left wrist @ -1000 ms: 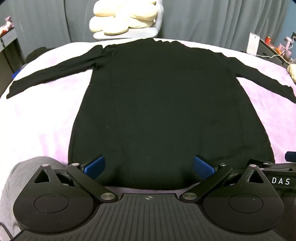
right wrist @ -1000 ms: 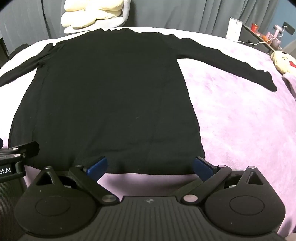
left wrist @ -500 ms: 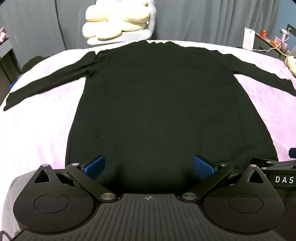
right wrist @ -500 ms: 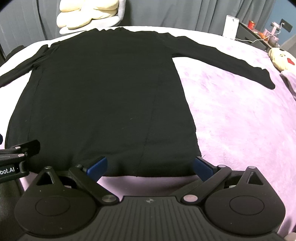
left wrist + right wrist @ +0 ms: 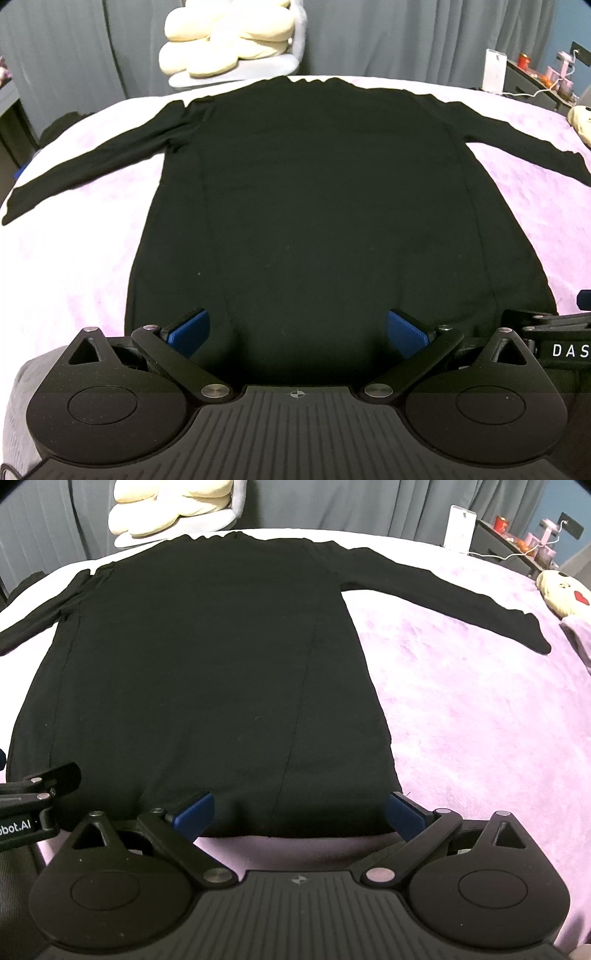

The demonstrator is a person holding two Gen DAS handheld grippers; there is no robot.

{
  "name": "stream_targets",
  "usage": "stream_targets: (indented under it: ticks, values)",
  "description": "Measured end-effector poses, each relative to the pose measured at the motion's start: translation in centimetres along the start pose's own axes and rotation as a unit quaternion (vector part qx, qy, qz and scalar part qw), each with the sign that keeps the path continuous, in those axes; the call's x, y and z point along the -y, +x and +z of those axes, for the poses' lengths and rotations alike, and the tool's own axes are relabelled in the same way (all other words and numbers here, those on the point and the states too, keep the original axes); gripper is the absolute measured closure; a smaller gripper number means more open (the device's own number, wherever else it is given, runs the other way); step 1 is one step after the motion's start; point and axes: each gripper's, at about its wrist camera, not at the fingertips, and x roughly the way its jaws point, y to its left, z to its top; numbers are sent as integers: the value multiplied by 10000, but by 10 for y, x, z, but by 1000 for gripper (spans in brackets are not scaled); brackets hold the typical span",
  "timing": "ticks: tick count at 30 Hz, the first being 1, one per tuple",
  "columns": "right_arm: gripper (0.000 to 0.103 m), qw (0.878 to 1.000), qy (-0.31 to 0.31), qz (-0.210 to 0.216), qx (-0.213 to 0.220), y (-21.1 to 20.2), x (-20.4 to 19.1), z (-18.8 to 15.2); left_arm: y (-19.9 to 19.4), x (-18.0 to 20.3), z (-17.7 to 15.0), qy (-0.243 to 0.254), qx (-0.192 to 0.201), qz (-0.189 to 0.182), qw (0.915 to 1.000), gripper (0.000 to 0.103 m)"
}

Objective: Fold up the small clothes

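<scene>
A black long-sleeved top (image 5: 325, 192) (image 5: 207, 657) lies flat on a lilac blanket (image 5: 74, 229) (image 5: 480, 709), hem toward me, both sleeves spread out sideways. My left gripper (image 5: 297, 332) hovers open over the left part of the hem, blue pads (image 5: 188, 330) wide apart with nothing between them. Above the hem's right corner my right gripper (image 5: 299, 812) is open too, its right pad (image 5: 404, 812) just past the corner. Each gripper shows at the edge of the other's view.
Cream cushions (image 5: 225, 40) (image 5: 166, 509) are stacked on a chair beyond the neckline. A side table with a white box (image 5: 460, 530) and small items stands far right. A cream plush toy (image 5: 561, 590) lies at the blanket's right edge. Grey curtains hang behind.
Both grippers have pulled back slightly and tilted, so the top sits a little lower and farther in each view. The top itself has not moved, and both stay open.
</scene>
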Motion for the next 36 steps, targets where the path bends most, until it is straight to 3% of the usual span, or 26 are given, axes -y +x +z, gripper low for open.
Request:
stream_targets:
  ticks: [36]
  values:
    - [4, 10000, 65, 14, -12, 6, 3, 2, 13, 4, 1, 60, -68, -43, 9999, 0]
